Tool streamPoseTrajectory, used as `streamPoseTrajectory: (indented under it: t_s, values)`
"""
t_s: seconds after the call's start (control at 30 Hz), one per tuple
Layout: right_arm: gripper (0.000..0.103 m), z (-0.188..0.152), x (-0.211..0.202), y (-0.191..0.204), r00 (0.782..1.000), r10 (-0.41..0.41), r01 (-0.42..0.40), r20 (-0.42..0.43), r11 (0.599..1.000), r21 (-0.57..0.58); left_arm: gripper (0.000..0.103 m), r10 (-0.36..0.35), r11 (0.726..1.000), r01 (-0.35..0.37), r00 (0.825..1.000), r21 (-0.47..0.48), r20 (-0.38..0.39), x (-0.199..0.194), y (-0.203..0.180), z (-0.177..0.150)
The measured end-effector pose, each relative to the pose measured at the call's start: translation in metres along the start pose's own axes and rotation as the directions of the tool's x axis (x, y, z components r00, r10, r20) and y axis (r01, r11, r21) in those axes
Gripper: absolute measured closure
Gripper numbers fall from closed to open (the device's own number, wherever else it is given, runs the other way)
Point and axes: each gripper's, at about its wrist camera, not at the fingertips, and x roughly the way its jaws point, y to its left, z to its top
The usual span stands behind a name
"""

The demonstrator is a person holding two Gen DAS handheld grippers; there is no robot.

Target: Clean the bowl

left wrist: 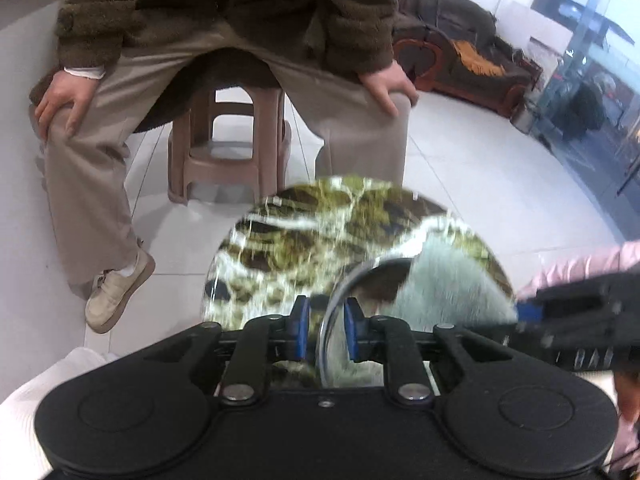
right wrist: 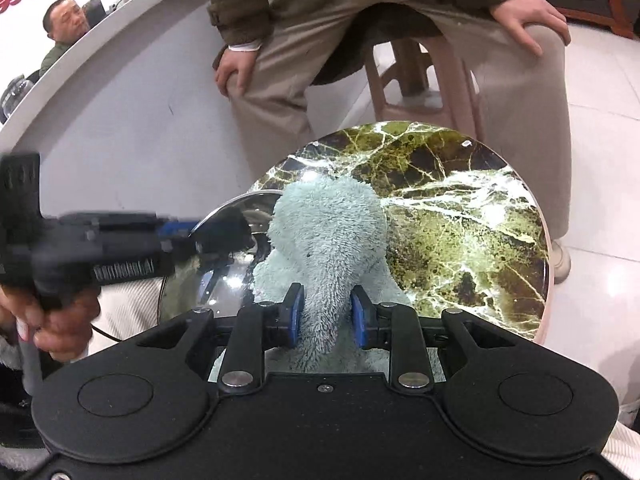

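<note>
Left claw (left wrist: 325,330) clamps the bowl (left wrist: 348,280) rim at lower centre of its view; right claw (right wrist: 326,314) grips the cloth (right wrist: 328,232), lying in the bowl.

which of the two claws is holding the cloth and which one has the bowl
The right claw pinches the fluffy pale-blue cloth. The left claw clamps the rim of the shiny steel bowl instead.
</note>
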Motion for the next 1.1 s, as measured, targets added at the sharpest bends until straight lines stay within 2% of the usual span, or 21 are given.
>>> streamPoseTrajectory:
  t_s: [0.13, 0.23, 0.3, 0.37, 0.43, 0.47, 0.5, 0.53, 0.6, 0.7, 0.8, 0.83, 0.87, 0.9, 1.0, 1.1]
  values:
    - [0.082, 0.008, 0.005, 0.004, 1.0, -0.026, 0.025, -0.007, 0.998, -0.056, 0.091, 0.032, 0.999, -0.032, 0.999, 0.035, 0.017, -0.001, -0.009, -0.003]
    - [0.086, 0.02, 0.012, 0.004, 0.999, -0.043, 0.04, -0.024, 0.992, -0.122, 0.097, 0.005, 0.999, -0.005, 1.0, 0.036, -0.01, -0.011, -0.006, -0.018]
    - [0.086, 0.029, 0.018, 0.007, 0.998, -0.033, 0.023, -0.047, 0.982, -0.185, 0.093, -0.024, 0.999, 0.025, 0.999, 0.033, -0.027, -0.018, -0.004, -0.027]
    - [0.086, 0.037, 0.021, 0.012, 0.997, -0.013, -0.005, -0.075, 0.969, -0.247, 0.091, -0.02, 0.999, 0.021, 0.999, 0.04, -0.032, -0.022, -0.004, -0.03]
    - [0.086, 0.043, 0.025, 0.018, 0.995, -0.02, -0.01, -0.097, 0.952, -0.306, 0.092, -0.014, 0.999, 0.015, 0.999, 0.033, -0.029, -0.019, -0.001, -0.024]
    - [0.086, 0.048, 0.029, 0.026, 0.993, -0.038, -0.006, -0.113, 0.929, -0.37, 0.092, -0.015, 0.999, 0.016, 0.999, 0.032, -0.033, -0.016, 0.001, -0.021]
    - [0.086, 0.048, 0.028, 0.027, 0.993, -0.041, -0.006, -0.114, 0.924, -0.382, 0.092, -0.019, 0.999, 0.021, 0.999, 0.035, -0.043, -0.011, 0.002, -0.017]
    - [0.086, 0.05, 0.029, 0.034, 0.992, -0.055, 0.0, -0.114, 0.9, -0.437, 0.092, -0.024, 0.999, 0.026, 0.998, 0.039, -0.053, -0.006, 0.003, -0.014]
    - [0.085, 0.053, 0.031, 0.042, 0.99, -0.074, 0.007, -0.119, 0.876, -0.483, 0.091, -0.037, 0.999, 0.04, 0.996, 0.037, -0.085, 0.004, 0.005, -0.011]
    - [0.082, 0.058, 0.036, 0.056, 0.988, -0.1, 0.02, -0.114, 0.832, -0.555, 0.091, -0.026, 0.998, 0.031, 0.996, 0.059, -0.09, 0.006, 0.002, -0.014]
    - [0.079, 0.061, 0.038, 0.061, 0.989, -0.101, 0.024, -0.105, 0.824, -0.566, 0.091, -0.017, 0.999, 0.02, 0.996, 0.035, -0.088, 0.004, 0.001, -0.018]
    - [0.079, 0.063, 0.038, 0.057, 0.99, -0.095, 0.027, -0.102, 0.848, -0.529, 0.091, -0.014, 1.0, 0.017, 0.996, 0.025, -0.084, 0.004, 0.001, -0.019]
    - [0.081, 0.063, 0.037, 0.056, 0.991, -0.094, 0.029, -0.1, 0.854, -0.519, 0.091, -0.012, 1.0, 0.013, 0.997, 0.014, -0.081, 0.004, 0.0, -0.02]
    - [0.082, 0.059, 0.032, 0.047, 0.991, -0.096, 0.045, -0.089, 0.887, -0.459, 0.091, -0.007, 1.0, 0.007, 0.997, 0.003, -0.077, 0.004, 0.0, -0.021]
    - [0.087, 0.045, 0.019, 0.027, 0.989, -0.108, 0.068, -0.099, 0.938, -0.34, 0.092, -0.009, 1.0, 0.007, 0.997, -0.026, -0.07, 0.001, 0.002, -0.022]
    - [0.087, 0.031, 0.008, 0.022, 0.989, -0.093, 0.058, -0.115, 0.958, -0.281, 0.092, -0.044, 0.998, 0.039, 0.995, -0.053, -0.086, 0.003, 0.007, -0.02]
